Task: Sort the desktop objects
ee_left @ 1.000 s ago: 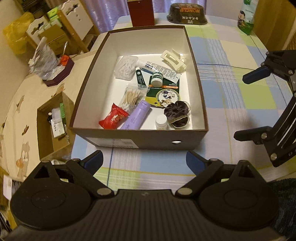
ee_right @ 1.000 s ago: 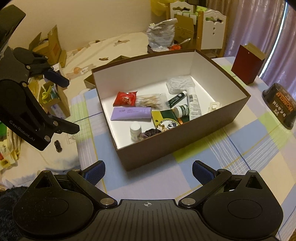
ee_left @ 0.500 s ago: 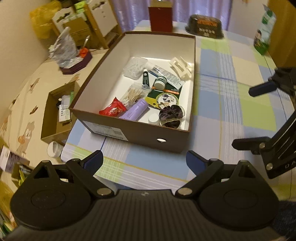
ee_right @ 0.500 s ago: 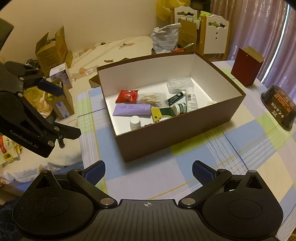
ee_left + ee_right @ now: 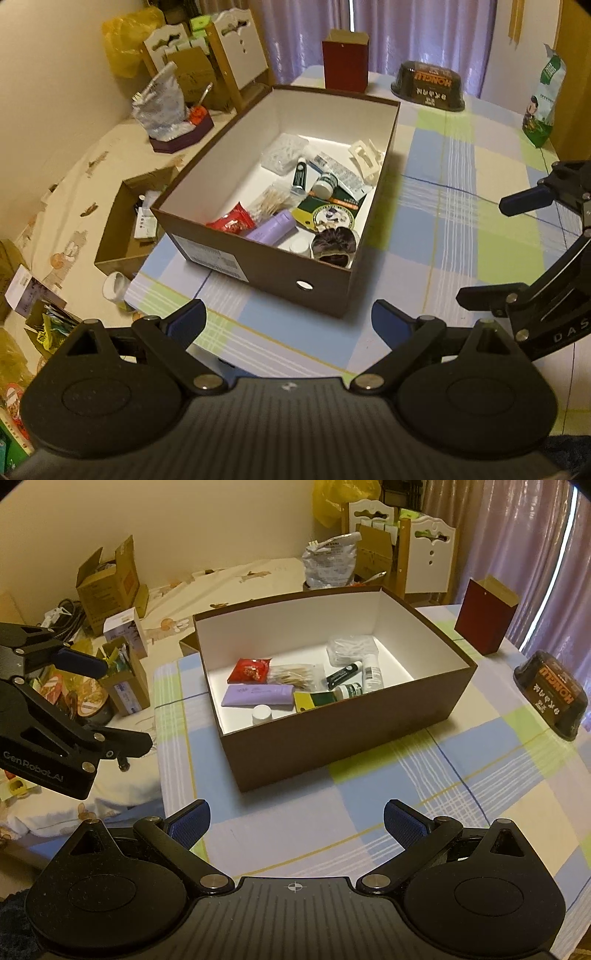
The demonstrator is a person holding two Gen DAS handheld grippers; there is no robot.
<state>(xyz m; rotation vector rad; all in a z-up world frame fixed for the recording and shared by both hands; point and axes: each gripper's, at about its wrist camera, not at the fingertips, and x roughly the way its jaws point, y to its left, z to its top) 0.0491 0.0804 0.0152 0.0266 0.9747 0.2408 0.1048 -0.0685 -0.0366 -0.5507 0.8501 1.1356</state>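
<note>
A brown box (image 5: 266, 266) (image 5: 332, 734) with a white inside stands on the checked tablecloth. Inside lie a red packet (image 5: 231, 222) (image 5: 249, 670), a purple tube (image 5: 271, 229) (image 5: 256, 695), a cotton swab bag (image 5: 273, 201), a dark scrunchie (image 5: 334, 243), a white clip (image 5: 365, 158), a small white jar (image 5: 261, 714) and several other toiletries. My left gripper (image 5: 288, 323) hovers open before the box's near corner, empty. My right gripper (image 5: 295, 821) is open too, back from the box's long side. Each gripper shows in the other's view, the right one (image 5: 517, 254) and the left one (image 5: 107, 709).
A dark red box (image 5: 345, 66) (image 5: 485, 620) and a black bowl (image 5: 428, 88) (image 5: 554, 698) stand at the table's far end, a green bag (image 5: 545, 107) at its far right. Cardboard boxes (image 5: 129, 221) (image 5: 107, 583) and clutter lie on the floor left of the table edge.
Both grippers have drawn back and risen from the box, so it looks smaller and more of the room shows. The left view has swung, turning the box diagonal. Both stayed open.
</note>
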